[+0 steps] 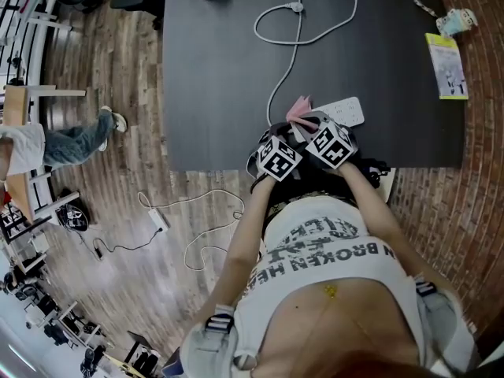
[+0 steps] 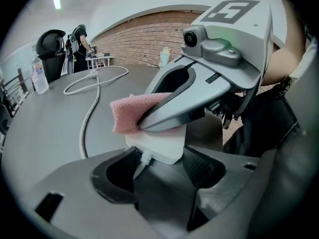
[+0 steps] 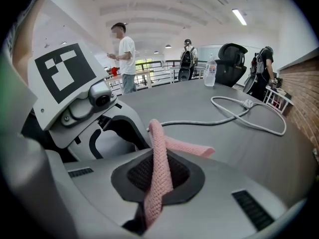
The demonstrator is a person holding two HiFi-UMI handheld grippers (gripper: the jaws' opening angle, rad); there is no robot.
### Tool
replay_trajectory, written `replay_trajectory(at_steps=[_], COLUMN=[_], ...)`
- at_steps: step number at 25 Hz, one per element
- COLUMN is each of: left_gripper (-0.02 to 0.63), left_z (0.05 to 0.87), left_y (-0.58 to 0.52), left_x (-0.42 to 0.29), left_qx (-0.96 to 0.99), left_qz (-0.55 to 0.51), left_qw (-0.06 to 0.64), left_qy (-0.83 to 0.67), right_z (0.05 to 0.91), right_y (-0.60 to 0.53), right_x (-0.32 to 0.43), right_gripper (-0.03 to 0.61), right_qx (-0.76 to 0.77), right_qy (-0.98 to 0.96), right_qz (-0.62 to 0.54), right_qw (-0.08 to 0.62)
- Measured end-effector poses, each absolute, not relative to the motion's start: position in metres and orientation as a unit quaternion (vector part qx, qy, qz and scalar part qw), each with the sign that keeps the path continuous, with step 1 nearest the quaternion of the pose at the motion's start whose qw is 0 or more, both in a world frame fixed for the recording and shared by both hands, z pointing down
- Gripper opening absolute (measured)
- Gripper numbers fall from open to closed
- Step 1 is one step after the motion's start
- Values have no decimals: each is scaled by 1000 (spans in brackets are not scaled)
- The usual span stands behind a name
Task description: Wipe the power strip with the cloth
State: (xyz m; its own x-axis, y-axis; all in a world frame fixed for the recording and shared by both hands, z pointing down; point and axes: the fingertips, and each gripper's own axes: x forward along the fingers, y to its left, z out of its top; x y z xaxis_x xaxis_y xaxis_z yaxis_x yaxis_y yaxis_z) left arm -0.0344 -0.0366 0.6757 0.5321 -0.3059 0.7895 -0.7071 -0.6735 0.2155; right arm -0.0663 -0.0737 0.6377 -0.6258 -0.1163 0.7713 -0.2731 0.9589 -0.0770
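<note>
the left gripper (image 2: 159,169) was clenched on the cord end of the white power strip (image 2: 158,144), which lay at the near edge of the dark table (image 1: 213,69). the right gripper (image 3: 158,177) was clamped on the pink cloth (image 3: 160,158), pressing a fold of it onto the strip's top. the strip's white cord (image 1: 293,50) looped away across the table.

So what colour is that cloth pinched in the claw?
Pink. The pink knitted cloth shows best in the right gripper view.
</note>
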Motion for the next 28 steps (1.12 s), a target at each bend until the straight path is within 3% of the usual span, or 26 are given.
replay_trajectory(at_steps=[28], left_gripper=[275], left_z=[677], left_y=[-37], left_x=[-35], left_qx=[830], left_qz=[383], left_qw=[269], left_qy=[-303], right_z=[638], right_y=[-110], right_x=[-8], right_gripper=[16], right_qx=[182], right_qy=[-877], right_qz=[101], right_qw=[432])
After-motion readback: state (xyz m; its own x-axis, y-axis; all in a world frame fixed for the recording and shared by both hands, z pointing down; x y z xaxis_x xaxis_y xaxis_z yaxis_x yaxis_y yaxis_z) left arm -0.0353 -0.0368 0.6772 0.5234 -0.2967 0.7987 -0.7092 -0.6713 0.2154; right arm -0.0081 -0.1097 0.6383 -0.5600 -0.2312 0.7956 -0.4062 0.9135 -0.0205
